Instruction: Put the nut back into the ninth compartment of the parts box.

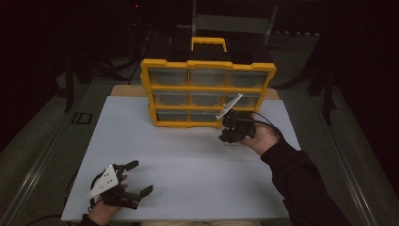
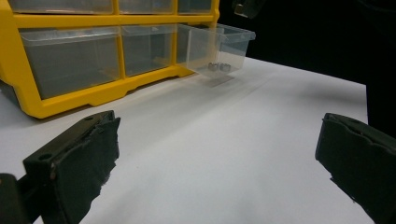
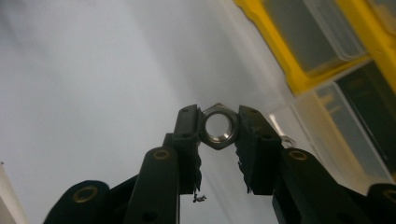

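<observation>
While the right gripper [image 3: 218, 128] hangs by the yellow drawer organiser [image 1: 207, 89], these points stand out:

Work in hand: a steel hex nut [image 3: 217, 127] is carried near the pulled-out clear drawer [image 2: 219, 49] at the cabinet's lower right; judged to be bound for that drawer, which already holds two similar nuts [image 2: 218, 66].

Risk, slip: the nut is pinched by two opposite flats at the very tips of the jaws. A twist of the hand or a brush against the drawer rim could likely spin it free onto the white table board [image 1: 188, 160].

Risk, miss: the drawer is light plastic and hangs partly out. A release too far off to one side could likely send the nut bouncing off the rim, or a nudge could push the drawer back.

Nut versus fingers: it sits between the two black fingertips [image 3: 187, 126], bore facing the camera, touching both.

Right jaws: closed onto the nut.

Left gripper [image 1: 136, 178]: resting near the table's front left, well apart from the cabinet; jaws spread wide, nothing between them.
</observation>
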A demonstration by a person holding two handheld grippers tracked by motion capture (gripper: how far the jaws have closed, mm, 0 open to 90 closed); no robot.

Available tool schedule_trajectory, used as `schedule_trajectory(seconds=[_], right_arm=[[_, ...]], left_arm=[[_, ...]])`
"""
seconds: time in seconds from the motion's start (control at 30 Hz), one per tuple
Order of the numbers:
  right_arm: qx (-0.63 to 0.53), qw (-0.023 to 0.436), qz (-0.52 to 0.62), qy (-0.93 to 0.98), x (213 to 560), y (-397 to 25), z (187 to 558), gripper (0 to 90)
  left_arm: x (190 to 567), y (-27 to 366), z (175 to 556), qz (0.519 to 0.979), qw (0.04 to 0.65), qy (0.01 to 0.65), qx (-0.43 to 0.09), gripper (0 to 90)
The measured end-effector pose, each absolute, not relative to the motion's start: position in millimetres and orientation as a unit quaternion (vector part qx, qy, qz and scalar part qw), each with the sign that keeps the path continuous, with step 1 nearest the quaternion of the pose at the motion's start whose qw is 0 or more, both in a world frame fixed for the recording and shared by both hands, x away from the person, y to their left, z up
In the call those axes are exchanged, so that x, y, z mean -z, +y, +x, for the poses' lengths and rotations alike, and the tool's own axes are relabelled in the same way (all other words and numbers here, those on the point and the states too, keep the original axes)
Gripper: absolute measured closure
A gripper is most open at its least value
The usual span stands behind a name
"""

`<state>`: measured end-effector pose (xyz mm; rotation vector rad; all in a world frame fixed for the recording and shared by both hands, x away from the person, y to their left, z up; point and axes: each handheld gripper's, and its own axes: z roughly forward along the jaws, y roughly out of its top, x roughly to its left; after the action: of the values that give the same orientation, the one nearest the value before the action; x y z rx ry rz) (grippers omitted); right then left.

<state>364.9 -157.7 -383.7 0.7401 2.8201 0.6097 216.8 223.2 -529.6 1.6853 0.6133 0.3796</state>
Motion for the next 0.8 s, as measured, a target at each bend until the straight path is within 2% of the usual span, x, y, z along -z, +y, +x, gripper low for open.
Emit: schedule_trajectory(seconds=[0.4,0.8], right_arm=[[-0.197,0.106,0.283,0.932,377,-186,380,70.3],[-0.189,0.120,0.321,0.920,387,-203,398,70.3]], left_arm=[[529,223,216,0.728,0.611,0.265,-0.164,0.0],[530,223,217,0.728,0.611,0.264,-0.164,0.0]])
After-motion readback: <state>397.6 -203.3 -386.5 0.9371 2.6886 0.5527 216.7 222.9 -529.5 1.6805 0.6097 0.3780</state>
